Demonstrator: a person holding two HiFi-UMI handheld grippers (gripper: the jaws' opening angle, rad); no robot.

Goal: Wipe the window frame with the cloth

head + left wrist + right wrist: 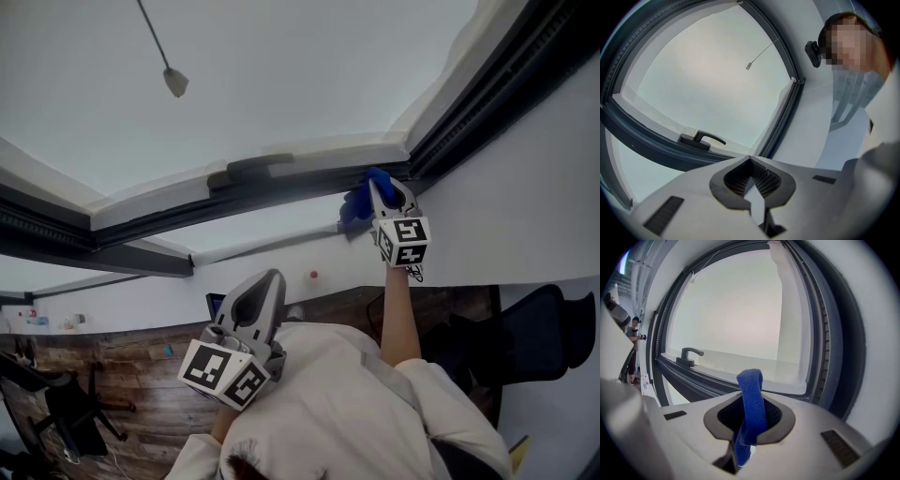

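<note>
My right claw clamps the cloth up at the frame corner for wiping; left claw hangs back, closed, empty.

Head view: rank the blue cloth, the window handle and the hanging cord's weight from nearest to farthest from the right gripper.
1. blue cloth, clamped in the right gripper, at the window frame corner.
2. window handle, further left along the same frame bar.
3. cord weight, far upper left, in front of the pane.

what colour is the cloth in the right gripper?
Blue. The cloth shows best in the right gripper view.
</note>
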